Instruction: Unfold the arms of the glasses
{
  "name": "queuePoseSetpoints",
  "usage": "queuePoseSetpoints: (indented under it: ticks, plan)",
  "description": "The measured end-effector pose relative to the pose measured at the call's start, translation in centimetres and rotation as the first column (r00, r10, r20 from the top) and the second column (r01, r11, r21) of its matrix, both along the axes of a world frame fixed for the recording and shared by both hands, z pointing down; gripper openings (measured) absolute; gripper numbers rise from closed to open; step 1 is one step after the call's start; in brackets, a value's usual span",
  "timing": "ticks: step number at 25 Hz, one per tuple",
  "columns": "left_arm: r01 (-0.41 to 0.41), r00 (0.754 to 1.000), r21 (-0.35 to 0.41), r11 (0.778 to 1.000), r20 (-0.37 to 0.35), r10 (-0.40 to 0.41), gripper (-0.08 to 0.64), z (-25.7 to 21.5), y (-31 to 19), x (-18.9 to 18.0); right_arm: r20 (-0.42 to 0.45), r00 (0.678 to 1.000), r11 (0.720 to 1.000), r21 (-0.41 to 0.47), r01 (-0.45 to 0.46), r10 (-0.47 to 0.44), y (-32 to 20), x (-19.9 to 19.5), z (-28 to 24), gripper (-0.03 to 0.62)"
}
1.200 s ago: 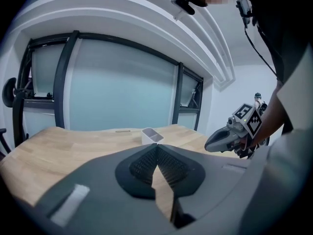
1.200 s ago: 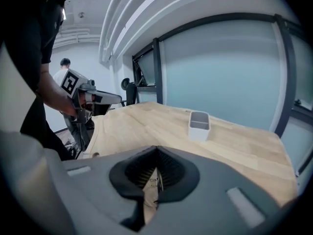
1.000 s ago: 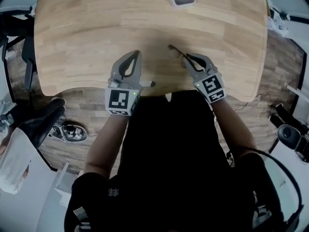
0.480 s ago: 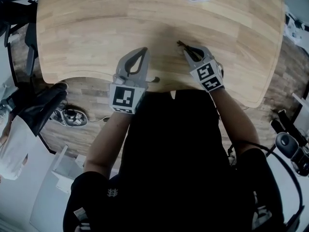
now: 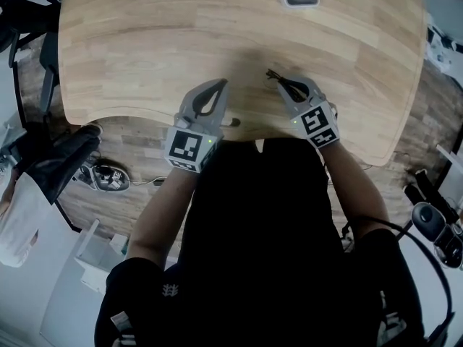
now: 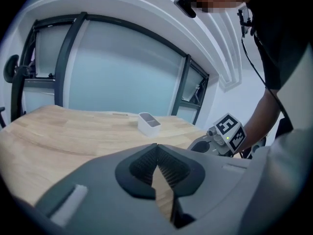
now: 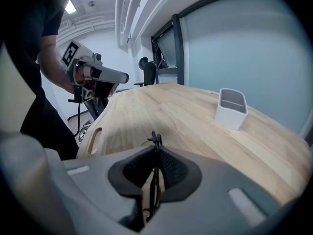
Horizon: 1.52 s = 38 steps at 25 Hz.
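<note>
Right claw (image 7: pixel 155 166) is clamped on the thin dark-framed glasses (image 7: pixel 155 140), its pads having just been closing on the wire-slim frame. The frame pokes out past the claw's tips just above the pale wooden counter (image 5: pixel 145 42), near its front edge; whether it touches the wood cannot be told. Left claw (image 6: pixel 157 153) is pressed together with nothing in it, off to the side and apart from the glasses. The step in hand looks like steadying the glasses, which appear folded. Next, the left claw would likely need to part, come across and catch one arm to swing it out. A white rectangular plastic tub (image 7: pixel 231 107) stands at the far edge, seemingly empty.
</note>
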<state>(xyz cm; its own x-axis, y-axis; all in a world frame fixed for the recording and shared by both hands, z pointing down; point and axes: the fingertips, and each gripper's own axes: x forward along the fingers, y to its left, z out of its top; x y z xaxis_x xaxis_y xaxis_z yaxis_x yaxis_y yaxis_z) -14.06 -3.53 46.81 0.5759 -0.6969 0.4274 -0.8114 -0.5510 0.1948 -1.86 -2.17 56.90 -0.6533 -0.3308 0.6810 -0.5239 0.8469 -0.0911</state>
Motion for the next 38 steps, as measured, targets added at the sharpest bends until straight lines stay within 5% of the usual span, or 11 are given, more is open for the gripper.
queuePoseSetpoints:
  ticks: [5, 10, 25, 38]
  plan:
    - [-0.096, 0.995, -0.013, 0.995, -0.018, 0.096, 0.012, 0.2, 0.6, 2.4, 0.041, 0.999, 1.0, 0.015, -0.002, 0.001, 0.6, 0.3, -0.8, 0.026]
    - [-0.134, 0.991, -0.004, 0.991, 0.006, 0.134, 0.012, -0.2, 0.3, 3.4, -0.031, 1.0, 1.0, 0.009, 0.008, -0.008, 0.2, 0.9, 1.3, 0.026]
    - [-0.069, 0.998, 0.006, 0.998, 0.007, 0.069, 0.012, -0.9, 1.0, 1.3, -0.162, 0.981, 0.992, 0.036, 0.117, -0.11, 0.0, -0.2, 2.1, 0.04]
    - [-0.065, 0.998, -0.022, 0.998, 0.006, 0.065, 0.012, -0.3, 1.5, 1.8, -0.064, 0.987, 0.982, 0.103, 0.157, -0.151, 0.9, -0.2, -0.9, 0.017]
